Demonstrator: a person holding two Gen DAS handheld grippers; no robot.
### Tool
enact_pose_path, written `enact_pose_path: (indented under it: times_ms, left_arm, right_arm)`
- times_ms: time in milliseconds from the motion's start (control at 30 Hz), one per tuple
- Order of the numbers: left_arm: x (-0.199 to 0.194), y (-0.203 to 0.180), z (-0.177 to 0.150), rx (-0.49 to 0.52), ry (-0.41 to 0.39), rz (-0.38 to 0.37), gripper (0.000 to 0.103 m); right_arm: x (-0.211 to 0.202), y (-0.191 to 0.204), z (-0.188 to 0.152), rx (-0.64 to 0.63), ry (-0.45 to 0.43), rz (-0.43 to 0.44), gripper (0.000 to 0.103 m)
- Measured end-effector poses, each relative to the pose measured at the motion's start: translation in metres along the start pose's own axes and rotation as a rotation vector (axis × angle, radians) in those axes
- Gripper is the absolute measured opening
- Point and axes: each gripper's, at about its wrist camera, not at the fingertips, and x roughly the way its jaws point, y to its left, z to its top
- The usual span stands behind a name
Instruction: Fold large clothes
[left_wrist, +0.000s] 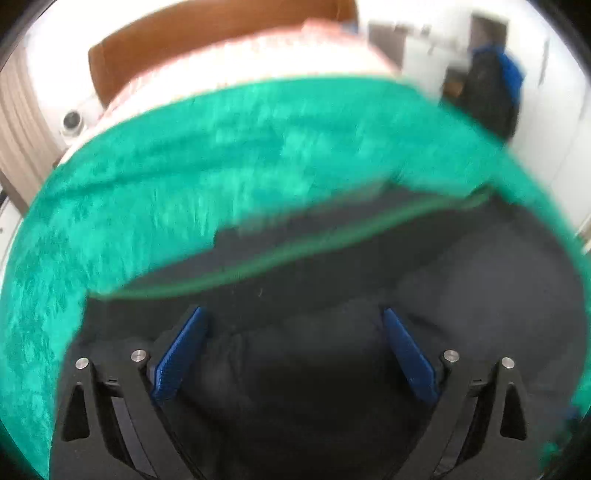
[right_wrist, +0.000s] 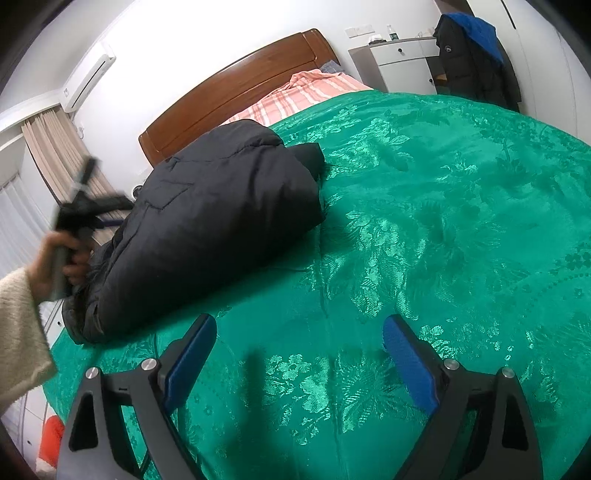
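The folded dark jacket (right_wrist: 218, 206) rests on the green bedspread (right_wrist: 424, 229). Both the left gripper (left_wrist: 291, 332) and right gripper (right_wrist: 299, 339) stand wide and empty; a careless nudge from the left gripper above the jacket may undo its folds.

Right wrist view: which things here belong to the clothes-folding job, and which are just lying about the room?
Part of the job:
- dark padded jacket, bundled on the green bedspread
- left gripper, open over the jacket
- right gripper, open over bare bedspread

Just lying about:
- pink plaid bedding by the headboard
- dark coat with blue cloth hanging by the white cabinet
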Motion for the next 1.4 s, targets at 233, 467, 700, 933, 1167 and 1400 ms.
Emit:
enact_pose_path:
  times_ms: [233, 467, 700, 933, 1167, 1400]
  left_arm:
    - [0.019, -0.003, 0.004, 0.011, 0.052, 0.008, 0.097]
    - [0.014, 0.015, 0.053, -0.124, -0.012, -0.037, 0.096]
    - [0.066, 0.014, 0.050, -0.118, 0.105, 0.052, 0.101]
    - [-0.035, 0.007, 0.005, -0.028, -0.063, -0.059, 0.095]
    - [-0.097, -0.019, -0.121, 0.043, -0.159, -0.099, 0.098]
    - [-0.064, -0.053, -0.158, 0.144, -0.142, -0.011, 0.097]
  right_arm:
    - [0.002, -0.003, 0.000, -0.001, 0.002, 0.010, 0.092]
    - [0.004, -0.002, 0.000, -0.007, 0.004, 0.012, 0.094]
    - [0.005, 0.000, 0.000, -0.010, 0.007, 0.011, 0.094]
    - [0.005, -0.001, 0.001, 0.002, 0.007, 0.020, 0.094]
    - [0.005, 0.000, 0.000, -0.012, 0.007, 0.005, 0.094]
    - [0.006, 0.007, -0.005, -0.036, 0.004, -0.024, 0.094]
